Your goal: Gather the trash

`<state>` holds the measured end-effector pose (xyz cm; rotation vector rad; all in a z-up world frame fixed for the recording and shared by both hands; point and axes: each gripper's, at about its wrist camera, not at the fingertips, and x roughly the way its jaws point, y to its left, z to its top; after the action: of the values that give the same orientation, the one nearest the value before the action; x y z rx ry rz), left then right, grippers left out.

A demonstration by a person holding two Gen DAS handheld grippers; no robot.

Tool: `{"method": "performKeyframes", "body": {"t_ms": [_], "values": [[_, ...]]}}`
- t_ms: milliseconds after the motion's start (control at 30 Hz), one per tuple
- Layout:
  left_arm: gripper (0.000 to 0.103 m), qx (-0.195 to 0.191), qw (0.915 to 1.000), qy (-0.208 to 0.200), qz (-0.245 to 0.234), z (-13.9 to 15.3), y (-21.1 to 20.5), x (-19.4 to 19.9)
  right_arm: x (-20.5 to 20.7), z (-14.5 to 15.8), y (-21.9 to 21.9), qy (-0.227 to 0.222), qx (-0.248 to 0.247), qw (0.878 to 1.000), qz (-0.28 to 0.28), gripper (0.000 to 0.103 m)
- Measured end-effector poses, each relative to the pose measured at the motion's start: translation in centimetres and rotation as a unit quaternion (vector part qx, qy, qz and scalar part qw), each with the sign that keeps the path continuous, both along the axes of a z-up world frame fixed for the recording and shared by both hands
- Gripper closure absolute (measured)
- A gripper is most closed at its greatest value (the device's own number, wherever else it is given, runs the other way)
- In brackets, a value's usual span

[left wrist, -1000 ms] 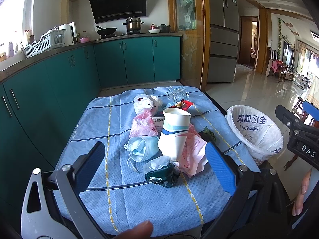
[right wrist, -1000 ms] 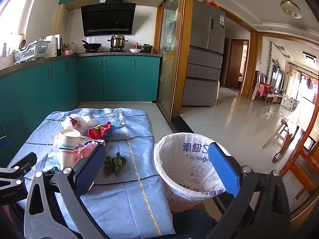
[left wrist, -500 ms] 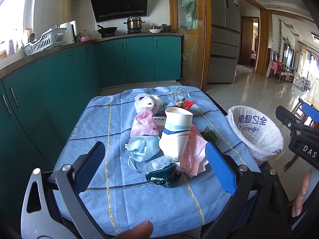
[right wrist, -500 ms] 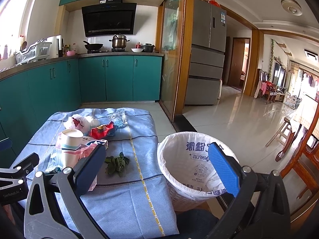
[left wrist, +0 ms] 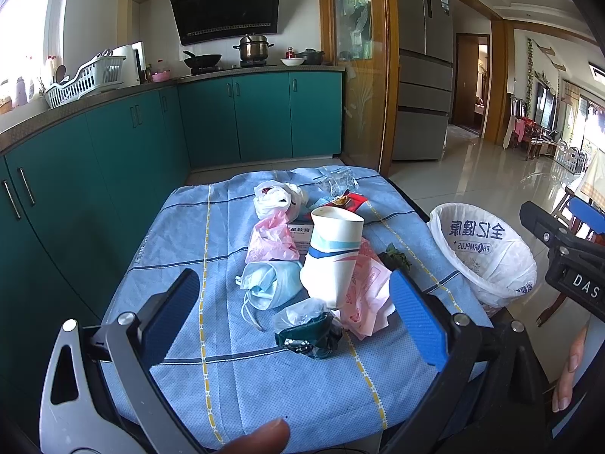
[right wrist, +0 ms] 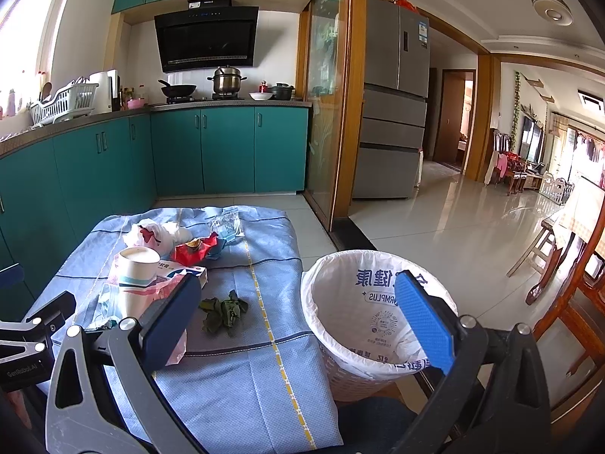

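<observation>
You're getting bright daylight flooding in from the window [left wrist: 22,38] at upper left — it's blowing out, and fisheye edges are bending, corners darkening.

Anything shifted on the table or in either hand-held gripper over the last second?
Very little. The right hand-held gripper has drifted slightly, so the lined trash basket sits a bit further right in its view. The left hand-held gripper held its place. Both remain open and empty. The paper cup, face mask and leaves lie untouched.
</observation>
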<state>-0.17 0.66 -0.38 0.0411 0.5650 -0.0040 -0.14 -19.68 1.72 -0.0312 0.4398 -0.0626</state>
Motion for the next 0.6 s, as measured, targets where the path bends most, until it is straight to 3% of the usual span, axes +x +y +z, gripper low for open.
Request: {"method": "performKeyframes", "body": {"t_ms": [600], "values": [[0.003,-0.001,1.0,0.0,0.001,-0.07,0.07,0.16,-0.57,0.5,-0.54,-0.017,0.014,1.0,0.003,0.003]]}}
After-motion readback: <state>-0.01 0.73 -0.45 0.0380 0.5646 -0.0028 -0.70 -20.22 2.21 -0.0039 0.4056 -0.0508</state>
